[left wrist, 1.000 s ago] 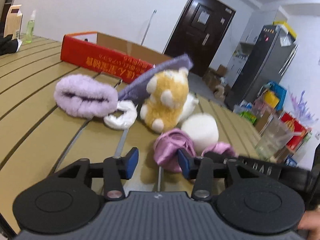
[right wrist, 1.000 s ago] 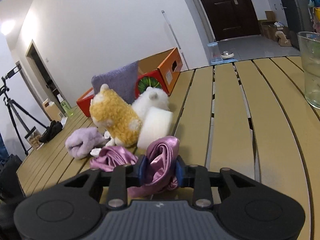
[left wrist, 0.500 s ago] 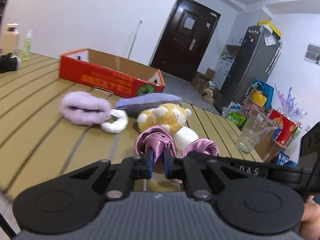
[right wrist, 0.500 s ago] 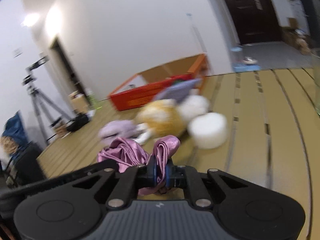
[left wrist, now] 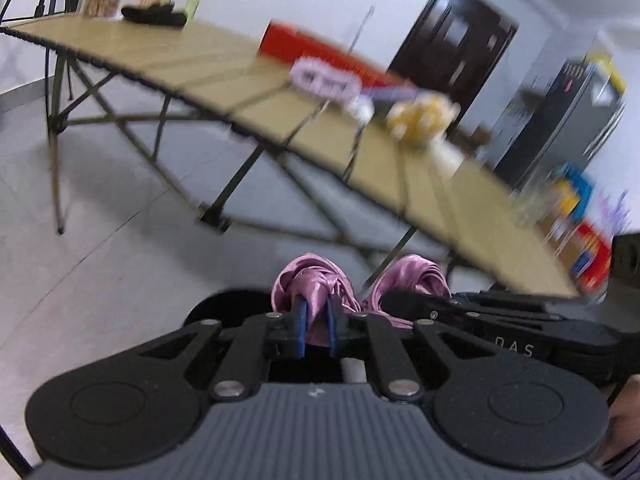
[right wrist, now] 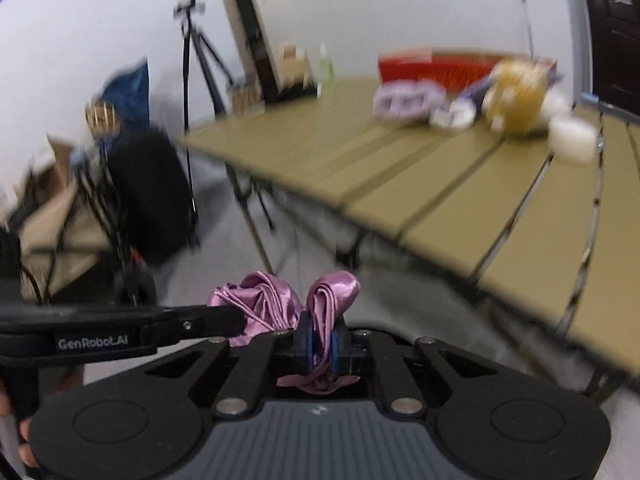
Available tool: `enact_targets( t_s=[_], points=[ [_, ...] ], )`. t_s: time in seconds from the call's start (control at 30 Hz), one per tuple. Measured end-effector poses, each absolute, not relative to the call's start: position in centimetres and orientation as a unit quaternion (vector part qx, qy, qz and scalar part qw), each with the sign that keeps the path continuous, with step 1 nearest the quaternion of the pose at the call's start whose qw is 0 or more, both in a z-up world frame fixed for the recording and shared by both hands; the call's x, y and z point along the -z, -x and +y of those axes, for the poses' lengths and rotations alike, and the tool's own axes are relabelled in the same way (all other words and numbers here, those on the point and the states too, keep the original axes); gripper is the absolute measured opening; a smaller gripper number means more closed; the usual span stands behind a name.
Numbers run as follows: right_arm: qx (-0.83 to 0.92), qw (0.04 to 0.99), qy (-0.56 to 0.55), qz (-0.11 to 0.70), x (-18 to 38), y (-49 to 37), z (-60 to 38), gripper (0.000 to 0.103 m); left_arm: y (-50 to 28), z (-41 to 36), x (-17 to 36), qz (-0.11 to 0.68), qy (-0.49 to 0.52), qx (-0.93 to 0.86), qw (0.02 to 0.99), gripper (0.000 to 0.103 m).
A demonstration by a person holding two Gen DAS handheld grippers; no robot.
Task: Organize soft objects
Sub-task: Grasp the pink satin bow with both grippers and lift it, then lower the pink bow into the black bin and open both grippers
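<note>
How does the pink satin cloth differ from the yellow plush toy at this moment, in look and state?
The pink satin cloth is smooth, shiny and crumpled; the yellow plush toy is fuzzy and rounded. The cloth is off the table, clamped by the left gripper and right gripper; the toy sits on it untouched. Both are soft.

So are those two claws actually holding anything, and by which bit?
Yes: one pink satin cloth, shared. Left gripper pinches one bunched end, right gripper the other.
</note>
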State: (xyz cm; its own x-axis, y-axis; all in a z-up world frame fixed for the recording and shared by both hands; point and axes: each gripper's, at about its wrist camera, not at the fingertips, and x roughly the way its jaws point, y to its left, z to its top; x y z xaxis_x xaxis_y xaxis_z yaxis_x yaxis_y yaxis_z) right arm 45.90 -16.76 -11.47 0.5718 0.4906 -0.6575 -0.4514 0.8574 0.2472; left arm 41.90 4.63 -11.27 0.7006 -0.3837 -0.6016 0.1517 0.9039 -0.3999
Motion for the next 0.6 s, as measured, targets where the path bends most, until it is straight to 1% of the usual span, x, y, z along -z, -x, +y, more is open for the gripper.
enact_targets(
  t_s=[0.07, 0.17, 0.2, 0.23, 0.27, 0.3, 0.37, 0.43, 0.5, 0.53, 0.6],
  points=[
    [-0.260, 0.881, -0.018, 0.395, 12.7, -46.5, -16.0, 0.008, -42.3, 4.4, 12.0, 0.373, 0.144, 0.141, 0.906, 0.011],
    [-0.238, 0.886, -0.008, 0.397, 14.3, -47.8, -14.9, 0.009, -43.7, 3.5, 13.2, 0.404, 0.120, 0.113, 0.900, 0.015],
    [-0.228, 0.888, -0.002, 0.399, 15.0, -48.6, -14.4, 0.010, -44.7, 3.2, 13.8, 0.418, 0.111, 0.104, 0.896, 0.019],
    [-0.221, 0.889, 0.011, 0.401, 15.7, -49.5, -13.7, 0.015, -45.7, 2.8, 14.6, 0.436, 0.094, 0.100, 0.890, 0.035],
    [-0.212, 0.892, 0.025, 0.398, 16.6, -50.1, -13.4, 0.017, -46.8, 2.4, 15.2, 0.448, 0.075, 0.099, 0.886, 0.041],
    [-0.198, 0.895, 0.042, 0.397, 17.4, -50.6, -13.1, 0.018, -48.0, 2.0, 15.9, 0.451, 0.046, 0.087, 0.887, 0.042],
    [-0.181, 0.889, 0.060, 0.416, 18.9, -51.8, -13.1, 0.031, -49.9, 1.6, 17.2, 0.454, 0.001, 0.084, 0.887, 0.043],
    [-0.186, 0.879, 0.052, 0.436, 19.5, -52.1, -13.5, 0.038, -51.0, 2.5, 18.5, 0.459, 0.012, 0.064, 0.886, 0.045],
    [-0.192, 0.876, 0.058, 0.439, 19.6, -51.9, -13.7, 0.041, -51.3, 3.1, 19.1, 0.481, 0.024, 0.050, 0.875, 0.046],
    [-0.193, 0.873, 0.066, 0.443, 19.6, -51.7, -13.8, 0.044, -51.3, 3.2, 19.2, 0.490, 0.020, 0.051, 0.870, 0.049],
    [-0.193, 0.866, 0.074, 0.455, 19.7, -51.4, -14.2, 0.044, -51.3, 3.1, 19.3, 0.493, 0.004, 0.045, 0.869, 0.055]
  ],
)
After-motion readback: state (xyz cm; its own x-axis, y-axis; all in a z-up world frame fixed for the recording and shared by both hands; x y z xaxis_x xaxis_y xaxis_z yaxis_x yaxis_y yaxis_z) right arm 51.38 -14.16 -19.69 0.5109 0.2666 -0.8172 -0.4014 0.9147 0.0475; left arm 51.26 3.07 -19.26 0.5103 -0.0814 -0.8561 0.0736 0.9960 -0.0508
